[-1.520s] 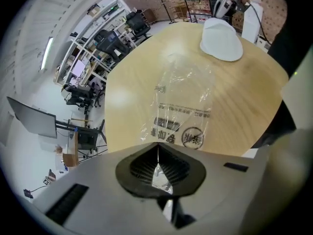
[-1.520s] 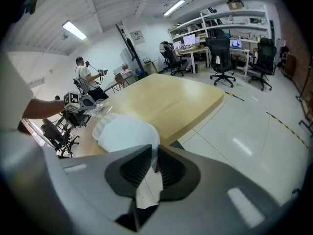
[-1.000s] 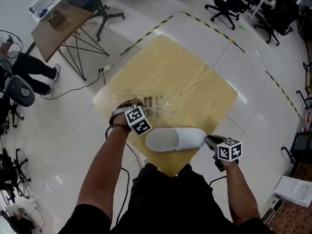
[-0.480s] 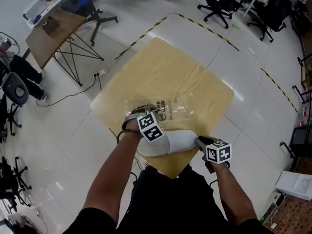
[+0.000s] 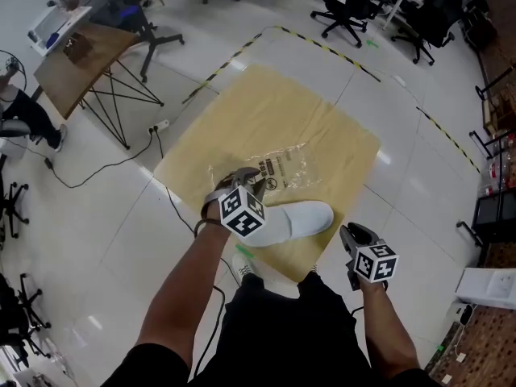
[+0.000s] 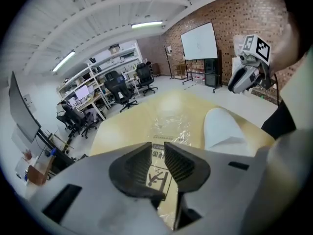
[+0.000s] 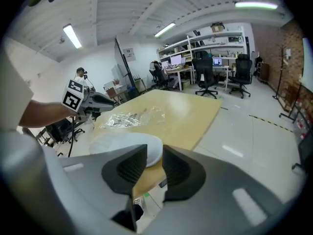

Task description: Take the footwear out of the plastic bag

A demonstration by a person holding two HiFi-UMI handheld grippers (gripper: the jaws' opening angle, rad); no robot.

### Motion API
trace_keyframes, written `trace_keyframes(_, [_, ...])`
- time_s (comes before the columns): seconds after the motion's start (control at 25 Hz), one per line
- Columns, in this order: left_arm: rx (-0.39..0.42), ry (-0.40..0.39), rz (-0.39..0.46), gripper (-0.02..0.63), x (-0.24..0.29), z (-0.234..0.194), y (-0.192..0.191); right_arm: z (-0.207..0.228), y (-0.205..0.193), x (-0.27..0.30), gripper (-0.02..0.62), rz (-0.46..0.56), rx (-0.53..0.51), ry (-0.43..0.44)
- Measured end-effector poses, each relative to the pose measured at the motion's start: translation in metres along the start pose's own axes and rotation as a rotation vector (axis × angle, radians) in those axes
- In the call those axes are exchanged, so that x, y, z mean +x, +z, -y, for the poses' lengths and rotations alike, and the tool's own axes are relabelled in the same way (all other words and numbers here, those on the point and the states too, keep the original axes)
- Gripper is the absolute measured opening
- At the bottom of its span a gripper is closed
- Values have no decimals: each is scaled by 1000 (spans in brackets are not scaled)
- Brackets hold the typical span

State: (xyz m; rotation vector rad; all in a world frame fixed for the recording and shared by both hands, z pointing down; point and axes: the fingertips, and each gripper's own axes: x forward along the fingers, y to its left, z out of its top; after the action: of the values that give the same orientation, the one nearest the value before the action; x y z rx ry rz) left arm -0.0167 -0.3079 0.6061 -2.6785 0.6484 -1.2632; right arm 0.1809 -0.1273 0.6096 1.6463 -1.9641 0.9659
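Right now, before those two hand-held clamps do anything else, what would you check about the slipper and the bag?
1. Slipper out of the plastic bag: ok, it lies on the table beside the bag.
2. Bag empty: ok, it looks flat and clear, with nothing inside.
3. Left gripper let go: ok, its jaws have just been opening and nothing is between them.
4. Right gripper let go: ok, its jaws have just been opening too and nothing is between them.
5. Slipper resting safely: ok, though it lies close to the table's near edge.
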Motion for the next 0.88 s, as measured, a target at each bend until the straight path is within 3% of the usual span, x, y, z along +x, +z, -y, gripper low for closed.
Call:
trace_keyframes(0.2, [-102, 53, 66, 53, -65, 40, -10, -47, -7, -33, 5, 85, -72, 109])
trace_keyframes(0.28, [-206, 41, 96, 23, -95, 75, -19, -61, -9, -51, 2, 115, -91, 178])
trace_keyframes(0.44, [-476, -70, 141, 6, -153, 187, -30, -83, -30, -106, 2, 127, -161, 331])
trace_keyframes(0.56, [-628, -10, 152, 8, -190, 264, -38, -90, -66, -153, 2, 96, -266, 452])
trace_keyframes(0.68, [-782, 87, 179, 8, -214, 304, -44, -84, -105, -185, 2, 63, -329, 519])
trace_keyframes(0.76, [-834, 126, 185, 8, -234, 321, -44, -78, -129, -202, 2, 37, -309, 534])
trace_keyframes(0.88, [-797, 183, 154, 8, -272, 345, -40, -68, -156, -232, 2, 32, -259, 535])
